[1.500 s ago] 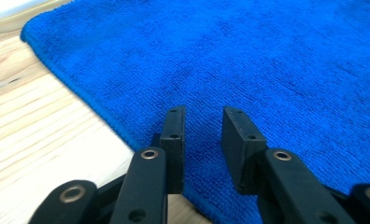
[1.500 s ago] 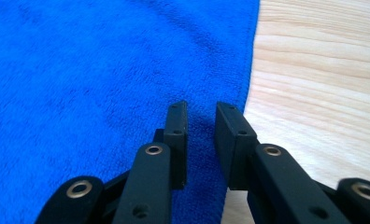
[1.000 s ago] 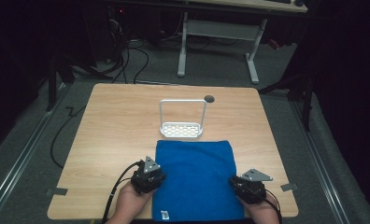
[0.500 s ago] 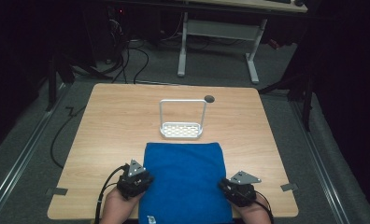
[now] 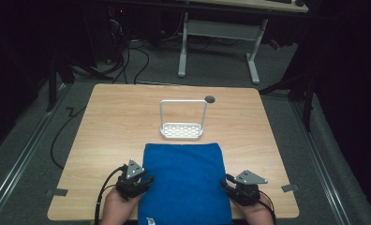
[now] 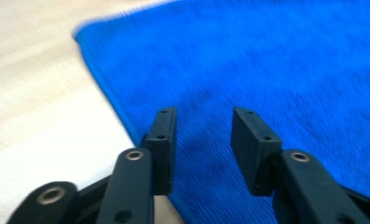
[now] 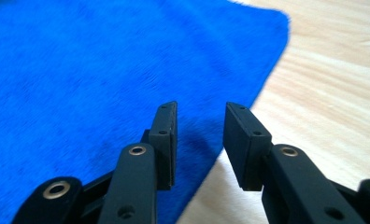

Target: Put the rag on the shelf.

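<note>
A folded blue towel (image 5: 182, 183) lies flat on the wooden table (image 5: 108, 140), its near end hanging at the front edge. My left gripper (image 5: 145, 182) sits at the towel's left edge, and in the left gripper view the left gripper (image 6: 202, 119) hovers just above the blue towel (image 6: 267, 70). My right gripper (image 5: 228, 183) sits at the towel's right edge. In the right gripper view the right gripper (image 7: 199, 112) straddles the edge of the blue towel (image 7: 103, 70). Both pairs of jaws have just been opening, and nothing is pinched between them.
A white wire rack (image 5: 182, 123) with a tall handle stands just beyond the towel's far edge. A round cable hole (image 5: 210, 99) lies behind it. A white tag (image 5: 150, 220) shows at the towel's near left corner. Bare wood lies left and right of the towel.
The towel has slid slightly left and toward the front edge. My left gripper has moved left with it. Both grippers have let go of the towel's edges and stand wider.
</note>
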Tool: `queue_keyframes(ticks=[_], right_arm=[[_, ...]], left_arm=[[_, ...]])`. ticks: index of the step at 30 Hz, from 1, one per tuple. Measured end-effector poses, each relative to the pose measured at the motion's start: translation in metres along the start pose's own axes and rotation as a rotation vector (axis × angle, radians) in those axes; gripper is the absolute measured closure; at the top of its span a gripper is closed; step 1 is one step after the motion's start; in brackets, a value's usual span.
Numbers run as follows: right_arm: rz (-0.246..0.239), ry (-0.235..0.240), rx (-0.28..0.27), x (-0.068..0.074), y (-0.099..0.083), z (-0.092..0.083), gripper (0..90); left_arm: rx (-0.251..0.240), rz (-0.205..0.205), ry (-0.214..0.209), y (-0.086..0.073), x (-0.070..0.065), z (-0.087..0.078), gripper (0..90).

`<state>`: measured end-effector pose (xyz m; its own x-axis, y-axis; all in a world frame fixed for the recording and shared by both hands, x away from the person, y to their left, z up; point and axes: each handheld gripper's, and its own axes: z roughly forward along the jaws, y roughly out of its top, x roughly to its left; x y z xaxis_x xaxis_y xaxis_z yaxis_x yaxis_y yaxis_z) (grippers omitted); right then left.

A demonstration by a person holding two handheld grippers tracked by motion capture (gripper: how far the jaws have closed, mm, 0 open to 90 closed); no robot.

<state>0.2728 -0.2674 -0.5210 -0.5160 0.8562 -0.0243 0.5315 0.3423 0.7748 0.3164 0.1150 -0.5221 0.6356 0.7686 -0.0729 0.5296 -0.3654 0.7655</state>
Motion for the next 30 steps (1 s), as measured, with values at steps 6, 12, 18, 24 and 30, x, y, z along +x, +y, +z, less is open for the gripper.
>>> queue_keyframes(ticks=[6, 12, 18, 24, 30], right_arm=[[0.017, -0.034, -0.033, -0.008, 0.001, -0.003, 65.0], [0.029, -0.065, -0.063, -0.016, 0.002, -0.005, 66.0], [0.044, -0.078, -0.061, -0.018, 0.000, -0.006, 64.6], [0.067, -0.095, -0.078, -0.023, 0.000, -0.008, 58.9], [0.084, -0.088, -0.080, -0.031, 0.013, 0.000, 55.0]], left_arm=[[-0.068, 0.001, 0.047, 0.012, 0.011, 0.003, 55.0], [-0.082, 0.002, 0.104, 0.048, 0.034, 0.023, 56.1], [-0.112, -0.020, 0.120, 0.067, 0.042, 0.043, 57.9], [-0.059, -0.065, 0.130, 0.069, 0.065, 0.059, 61.9], [-0.046, -0.122, 0.138, 0.061, 0.084, 0.055, 63.9]])
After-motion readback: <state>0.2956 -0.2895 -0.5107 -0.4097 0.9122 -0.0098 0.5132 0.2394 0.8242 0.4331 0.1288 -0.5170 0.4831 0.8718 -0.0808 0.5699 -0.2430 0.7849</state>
